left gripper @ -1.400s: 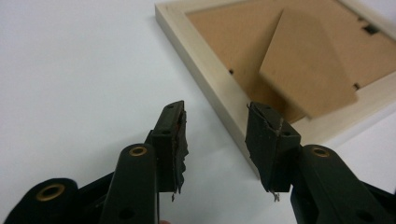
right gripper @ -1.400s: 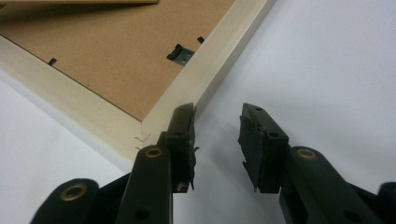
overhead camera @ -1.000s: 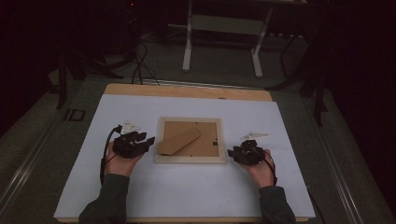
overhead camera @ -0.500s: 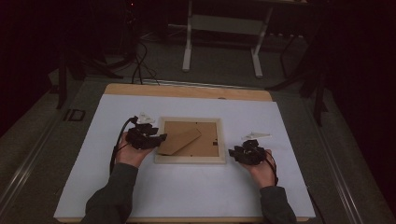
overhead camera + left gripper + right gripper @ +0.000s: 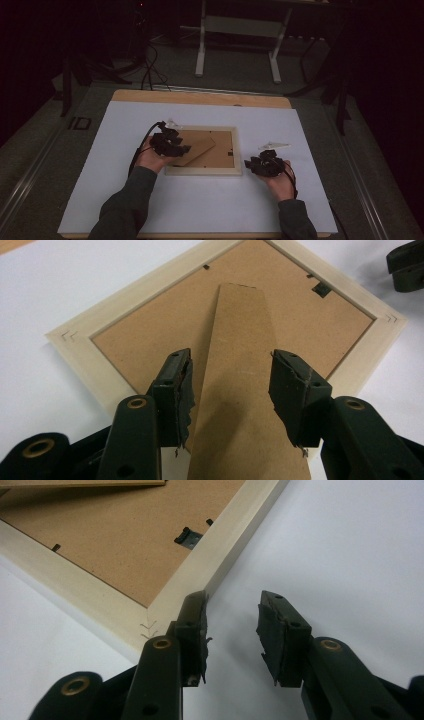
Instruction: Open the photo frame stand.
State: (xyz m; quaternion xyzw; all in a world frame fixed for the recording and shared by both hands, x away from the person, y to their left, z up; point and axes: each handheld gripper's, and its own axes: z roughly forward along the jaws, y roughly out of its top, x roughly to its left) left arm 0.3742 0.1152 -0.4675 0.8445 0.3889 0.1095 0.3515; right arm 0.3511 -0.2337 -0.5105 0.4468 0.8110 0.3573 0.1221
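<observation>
Bare white sheet (image 5: pixel 200 205) lies open around the picture frame (image 5: pixel 202 171), whose raised stand (image 5: pixel 240 405) splits the left gripper's fingers (image 5: pixel 176 390)

The person wears dark grey long sleeves (image 5: pixel 125 205). Each hand-held gripper, left (image 5: pixel 181 148) and right (image 5: pixel 251 165), is black, with 2 blocky jaws faced with ragged-edged black pads (image 5: pixel 182 390) and brass-ringed pivot holes (image 5: pixel 162 643). A black cable (image 5: pixel 142 142) trails from the left one.
</observation>
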